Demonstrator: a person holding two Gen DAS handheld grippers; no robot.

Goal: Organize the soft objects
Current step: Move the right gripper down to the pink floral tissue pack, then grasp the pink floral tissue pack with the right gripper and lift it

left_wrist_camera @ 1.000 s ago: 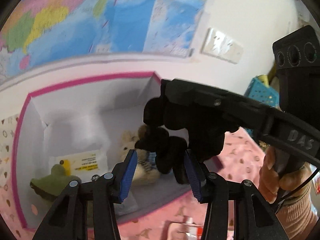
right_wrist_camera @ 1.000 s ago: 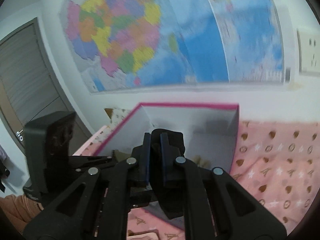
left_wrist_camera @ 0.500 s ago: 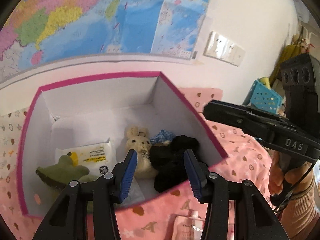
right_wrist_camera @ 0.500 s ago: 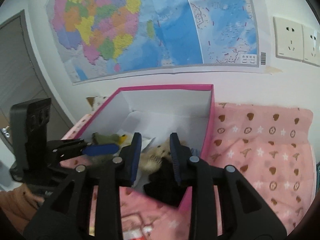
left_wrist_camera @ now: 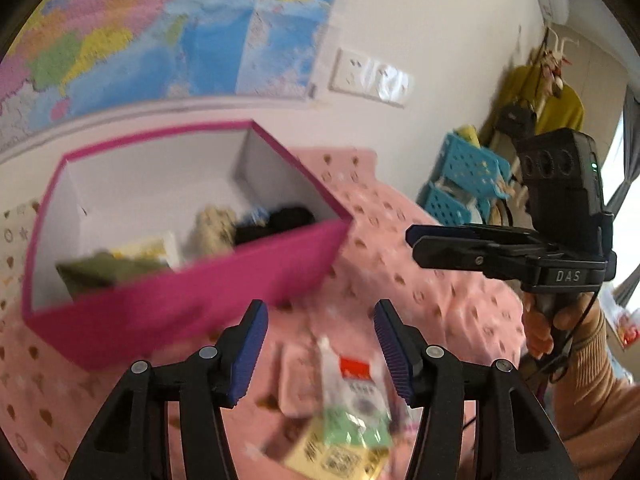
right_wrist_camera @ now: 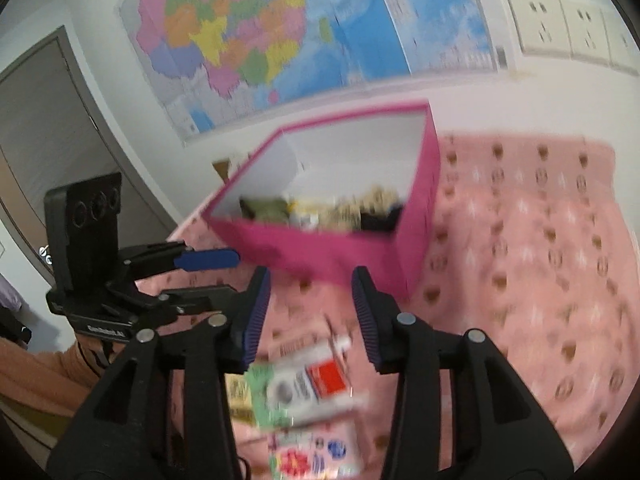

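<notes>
A pink box (left_wrist_camera: 192,300) (right_wrist_camera: 320,248) with a white inside stands on the pink cloth. In it lie a black soft item (left_wrist_camera: 280,222) (right_wrist_camera: 380,222), a beige plush bunny (left_wrist_camera: 214,226) (right_wrist_camera: 360,204), a green plush (left_wrist_camera: 104,268) (right_wrist_camera: 264,208) and a white packet (left_wrist_camera: 160,246). My left gripper (left_wrist_camera: 320,344) is open and empty, in front of the box and above soft pouches (left_wrist_camera: 352,392). My right gripper (right_wrist_camera: 312,312) is open and empty above the same pouches (right_wrist_camera: 312,384). Each gripper shows in the other's view, the right (left_wrist_camera: 480,248) and the left (right_wrist_camera: 168,264).
The pink patterned cloth (right_wrist_camera: 540,260) stretches to the right of the box. Maps (right_wrist_camera: 280,32) and wall sockets (right_wrist_camera: 560,24) are behind. Blue baskets (left_wrist_camera: 460,184) and hanging clothes (left_wrist_camera: 540,104) stand at the far right. A door (right_wrist_camera: 40,128) is at the left.
The right gripper opened and dropped the black soft item into the box. Both grippers then drew back and down, from over the box to over the pouches in front.
</notes>
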